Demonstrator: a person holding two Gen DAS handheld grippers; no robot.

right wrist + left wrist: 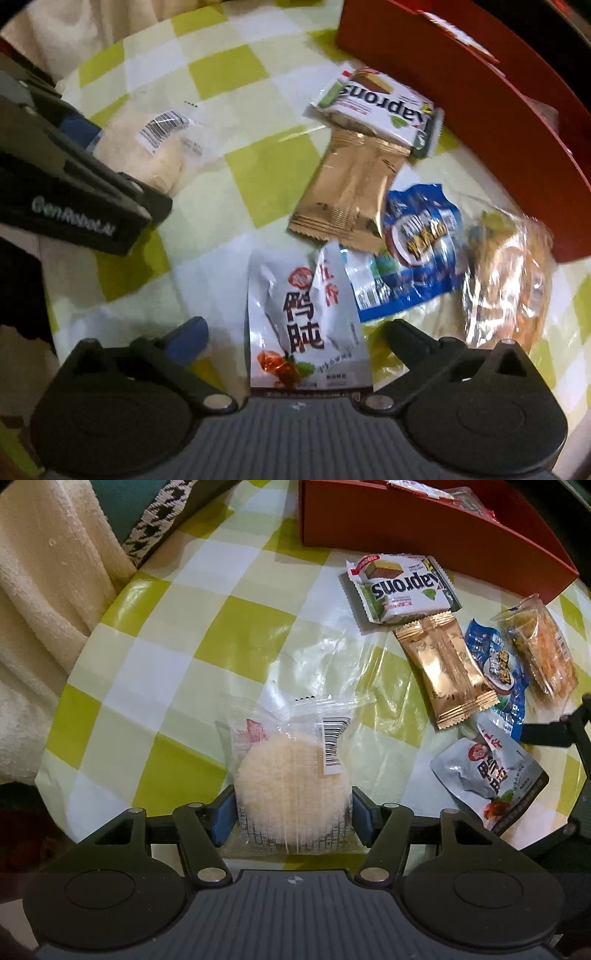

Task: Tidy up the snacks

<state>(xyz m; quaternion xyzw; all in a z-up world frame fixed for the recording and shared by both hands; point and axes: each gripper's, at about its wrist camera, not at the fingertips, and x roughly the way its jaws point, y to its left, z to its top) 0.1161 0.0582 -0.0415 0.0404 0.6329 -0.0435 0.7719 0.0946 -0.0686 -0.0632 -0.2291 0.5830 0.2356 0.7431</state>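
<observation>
A round pale rice cracker in a clear wrapper (291,786) lies on the checked tablecloth, and my left gripper (292,816) is shut on it, a blue pad against each side. In the right wrist view the same cracker (155,147) shows at the far left. My right gripper (295,338) stands wide open over a silver pouch with red and black print (306,325); the pouch lies between the fingers and neither pad touches it. That pouch (491,775) sits to the right of the cracker.
A white wafer packet (400,587), a gold packet (447,672), a blue packet (498,668) and a clear packet of orange snacks (539,650) lie close together. Behind them stands a red box (424,520) holding snacks. A cream cloth (44,627) hangs beyond the table's left edge.
</observation>
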